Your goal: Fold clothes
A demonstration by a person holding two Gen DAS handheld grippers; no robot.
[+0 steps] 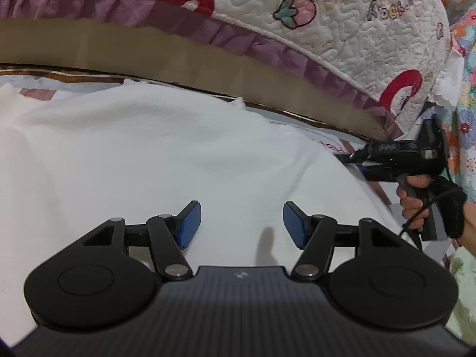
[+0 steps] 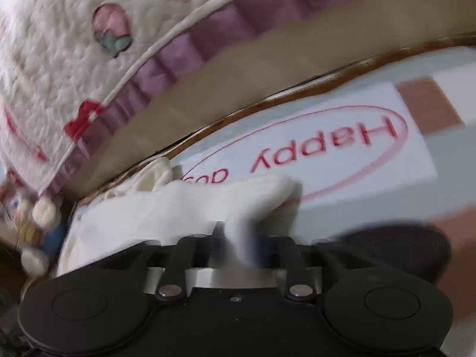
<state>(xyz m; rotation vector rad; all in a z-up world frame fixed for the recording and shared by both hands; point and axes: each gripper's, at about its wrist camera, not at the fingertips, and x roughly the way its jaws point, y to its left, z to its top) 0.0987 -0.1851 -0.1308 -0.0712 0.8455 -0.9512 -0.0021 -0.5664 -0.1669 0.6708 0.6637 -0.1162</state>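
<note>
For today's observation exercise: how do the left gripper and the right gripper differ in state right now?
The left gripper is open, its blue pads apart above the white garment; the right gripper is shut on a bunched fold of it. The left view is sharp, the right one motion-blurred. Both share the same black build.

The right gripper [image 2: 238, 238] pinches a bunched fold of white garment [image 2: 184, 208], its jaws closed on the cloth. Beyond lies a printed mat [image 2: 327, 154] reading "Happy" inside a red oval. A cream quilted cover [image 2: 59, 59] with purple ruffle hangs behind.
</note>
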